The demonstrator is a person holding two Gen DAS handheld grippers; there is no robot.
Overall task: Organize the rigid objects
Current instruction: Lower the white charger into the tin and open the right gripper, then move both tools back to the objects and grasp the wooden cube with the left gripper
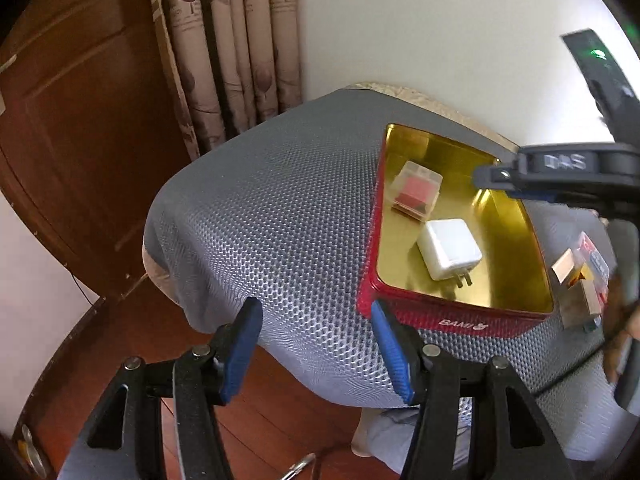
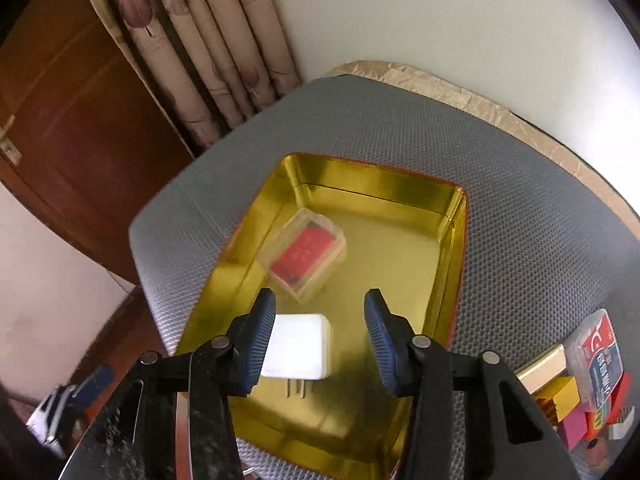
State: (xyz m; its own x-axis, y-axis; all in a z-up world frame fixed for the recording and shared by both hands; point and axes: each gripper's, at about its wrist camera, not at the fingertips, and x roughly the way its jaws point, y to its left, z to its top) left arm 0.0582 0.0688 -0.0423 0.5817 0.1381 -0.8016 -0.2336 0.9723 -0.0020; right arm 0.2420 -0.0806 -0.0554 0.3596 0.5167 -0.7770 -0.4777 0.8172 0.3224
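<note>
A red tin with a gold inside [image 1: 516, 248] [image 2: 400, 200] stands on a grey mesh-covered table [image 1: 280, 200] [image 2: 520, 240]. In it lie a white plug charger [image 1: 448, 254] [image 2: 298, 346] and a clear case with a red insert [image 1: 416, 190] [image 2: 304, 254]. My left gripper [image 1: 316, 344] is open and empty, at the table's near edge left of the tin. My right gripper [image 2: 320, 338] is open and empty, above the tin just over the charger; it also shows in the left wrist view [image 1: 560, 176]. A pile of small boxes [image 1: 580, 284] [image 2: 580, 384] lies right of the tin.
A patterned curtain [image 1: 232, 40] [image 2: 200, 40] and a dark wooden door [image 1: 80, 120] stand behind the table. A white wall [image 2: 440, 12] is at the back. The wooden floor [image 1: 280, 420] lies below the table's edge.
</note>
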